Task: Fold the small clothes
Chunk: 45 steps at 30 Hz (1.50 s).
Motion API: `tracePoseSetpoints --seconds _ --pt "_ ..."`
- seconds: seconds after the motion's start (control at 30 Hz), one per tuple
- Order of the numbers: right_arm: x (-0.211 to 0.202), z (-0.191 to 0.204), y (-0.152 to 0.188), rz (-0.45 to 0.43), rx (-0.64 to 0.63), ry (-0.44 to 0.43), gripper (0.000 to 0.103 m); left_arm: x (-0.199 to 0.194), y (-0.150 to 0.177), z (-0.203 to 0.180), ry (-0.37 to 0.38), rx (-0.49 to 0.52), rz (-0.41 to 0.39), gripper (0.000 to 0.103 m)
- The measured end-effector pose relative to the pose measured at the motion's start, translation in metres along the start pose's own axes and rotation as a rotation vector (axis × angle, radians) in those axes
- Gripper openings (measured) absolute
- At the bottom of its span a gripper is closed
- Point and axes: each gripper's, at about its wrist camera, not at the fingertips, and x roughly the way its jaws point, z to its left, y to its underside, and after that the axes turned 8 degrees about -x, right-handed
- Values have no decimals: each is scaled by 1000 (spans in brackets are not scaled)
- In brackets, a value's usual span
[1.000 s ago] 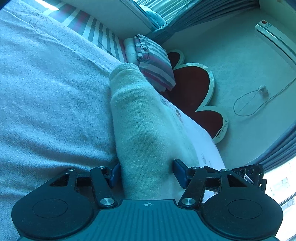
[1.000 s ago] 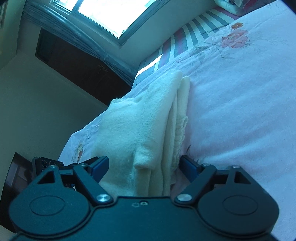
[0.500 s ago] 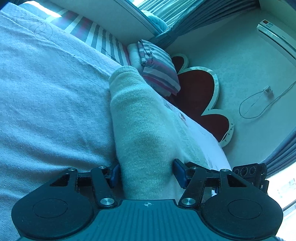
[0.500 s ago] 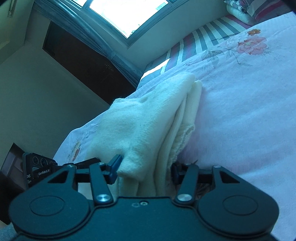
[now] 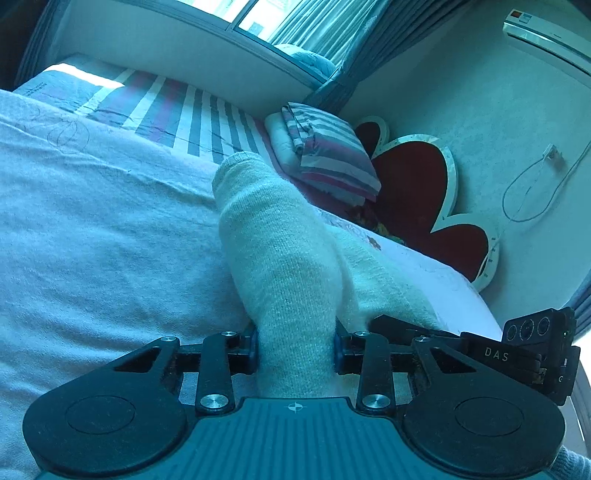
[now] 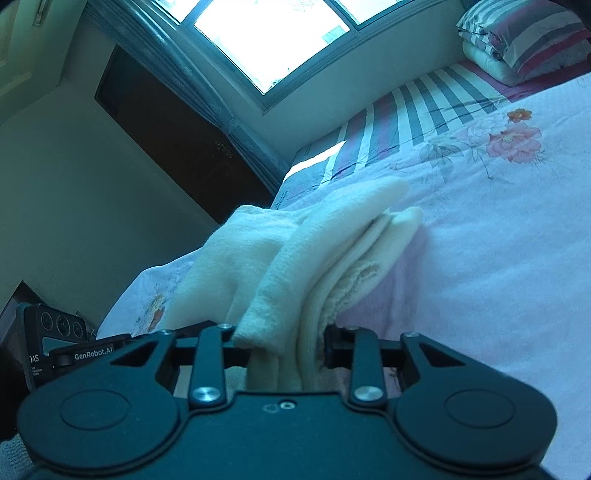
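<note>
The cream knit garment (image 5: 284, 266) lies folded into a long bundle on the bed cover (image 5: 92, 240), which serves as the reference surface for all positions below. In the left wrist view, the left gripper (image 5: 295, 350) has its jaws closing, and both blue pads press against the near end of the garment, which fills the gap between them. From that grip the bundle extends away across the bed cover toward the striped sheet (image 5: 192, 118); its far rounded end stops short of the striped folded bedding (image 5: 328, 155) stacked at the far edge of the bed cover. A red flower-shaped headboard (image 5: 417, 192) stands beyond that bedding, against the wall. In the right wrist view, the right gripper (image 6: 288, 347) also has its jaws closing, with several stacked layers of the same cream knit garment (image 6: 314, 254) gathered between the pads and in contact with them. The layered edges fan out toward the floral print (image 6: 513, 136) on the bed cover (image 6: 498, 258). The near part of the garment is raised off the bed cover at both grips, while its far end rests on the surface. A window (image 6: 273, 33) sits above the far side of the bed cover.
</note>
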Motion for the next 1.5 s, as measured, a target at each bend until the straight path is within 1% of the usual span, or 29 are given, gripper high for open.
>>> tracePoseSetpoints --seconds 0.2,0.43,0.57,0.7,0.87,1.03,1.27,1.5 --pt "-31 19 -13 -33 -34 -9 31 -27 -6 -38 2 44 -26 35" --pt "-63 49 -28 -60 -96 -16 31 -65 -5 -70 27 65 -70 35" --pt "-71 66 -32 -77 -111 -33 31 -89 -6 -79 23 81 -95 35" --pt "-68 80 -34 -81 -113 -46 31 -110 -10 -80 9 92 -112 35" --pt "-61 101 -33 -76 -123 -47 31 -133 -15 -73 8 99 -118 35" --pt "-48 124 -32 -77 -139 -40 31 -152 -22 -57 18 98 -128 35" --pt "-24 157 -25 -68 -142 -23 31 -178 -33 -25 29 92 -123 35" --pt "8 188 -20 -48 -153 -26 31 -205 -43 13 28 76 -127 35"
